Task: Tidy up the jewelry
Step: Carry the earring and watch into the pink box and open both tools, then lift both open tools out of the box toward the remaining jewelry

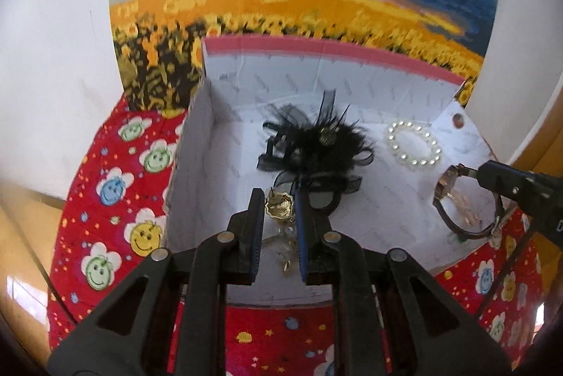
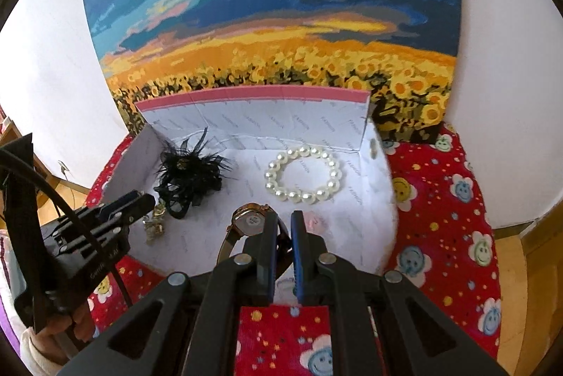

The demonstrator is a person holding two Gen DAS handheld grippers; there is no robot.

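Though dangling, earring (image 1: 279, 208) between tongs (image 1: 279, 200)

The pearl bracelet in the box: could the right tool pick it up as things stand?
Probably not yet. The pearl bracelet lies unobstructed just ahead, but the right tool is shut on a watch, which it must release first.

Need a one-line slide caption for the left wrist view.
Left gripper holding a gold earring over the white box, beside feather clip and pearl bracelet.
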